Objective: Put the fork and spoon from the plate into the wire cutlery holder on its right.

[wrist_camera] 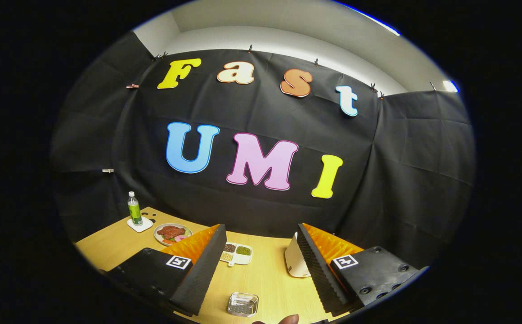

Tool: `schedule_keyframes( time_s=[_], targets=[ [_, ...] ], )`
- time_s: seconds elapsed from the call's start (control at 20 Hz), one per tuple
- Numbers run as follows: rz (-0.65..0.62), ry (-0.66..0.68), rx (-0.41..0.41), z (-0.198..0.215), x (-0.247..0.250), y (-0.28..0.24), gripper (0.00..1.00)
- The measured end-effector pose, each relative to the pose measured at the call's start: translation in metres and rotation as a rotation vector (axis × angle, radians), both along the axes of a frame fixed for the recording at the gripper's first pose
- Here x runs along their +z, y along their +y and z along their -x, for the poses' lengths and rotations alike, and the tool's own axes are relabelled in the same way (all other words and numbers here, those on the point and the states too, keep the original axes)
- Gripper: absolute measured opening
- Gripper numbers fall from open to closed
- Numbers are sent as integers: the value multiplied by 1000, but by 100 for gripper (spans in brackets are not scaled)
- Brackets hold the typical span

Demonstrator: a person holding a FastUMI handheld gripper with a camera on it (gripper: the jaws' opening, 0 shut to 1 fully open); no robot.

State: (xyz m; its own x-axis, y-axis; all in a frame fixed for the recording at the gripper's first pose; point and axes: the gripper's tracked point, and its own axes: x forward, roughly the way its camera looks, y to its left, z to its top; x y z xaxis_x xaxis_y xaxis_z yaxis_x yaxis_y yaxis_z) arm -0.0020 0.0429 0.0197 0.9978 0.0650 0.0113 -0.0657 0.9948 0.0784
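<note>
Fingers [258, 249] spread wide, holding nothing, above the tabletop [270, 279]; small glass dish [242, 304] between them, divided seed tray [236, 253] ahead.

Matt wood table [265, 279]; glossy clear dish [242, 304].

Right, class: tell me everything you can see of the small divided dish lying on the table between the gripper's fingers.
The divided dish is a small white tray with rounded corners, lying flat on the light wooden table. Its compartments hold what look like dry grains or seeds: dark brown, green and pale. One end is hidden behind the gripper's left finger; whether they touch cannot be told. The jaws stand wide open and hold nothing. Beyond it sits a plate of food, apart from it.
</note>
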Motion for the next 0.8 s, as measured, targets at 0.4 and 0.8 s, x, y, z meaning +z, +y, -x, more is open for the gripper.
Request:
schedule_keyframes(
  time_s=[0.4, 0.8],
  targets=[
    [-69, 309, 285, 17, -54, 128, 98],
    [-62, 719, 438, 35, -167, 233, 98]
  ],
)
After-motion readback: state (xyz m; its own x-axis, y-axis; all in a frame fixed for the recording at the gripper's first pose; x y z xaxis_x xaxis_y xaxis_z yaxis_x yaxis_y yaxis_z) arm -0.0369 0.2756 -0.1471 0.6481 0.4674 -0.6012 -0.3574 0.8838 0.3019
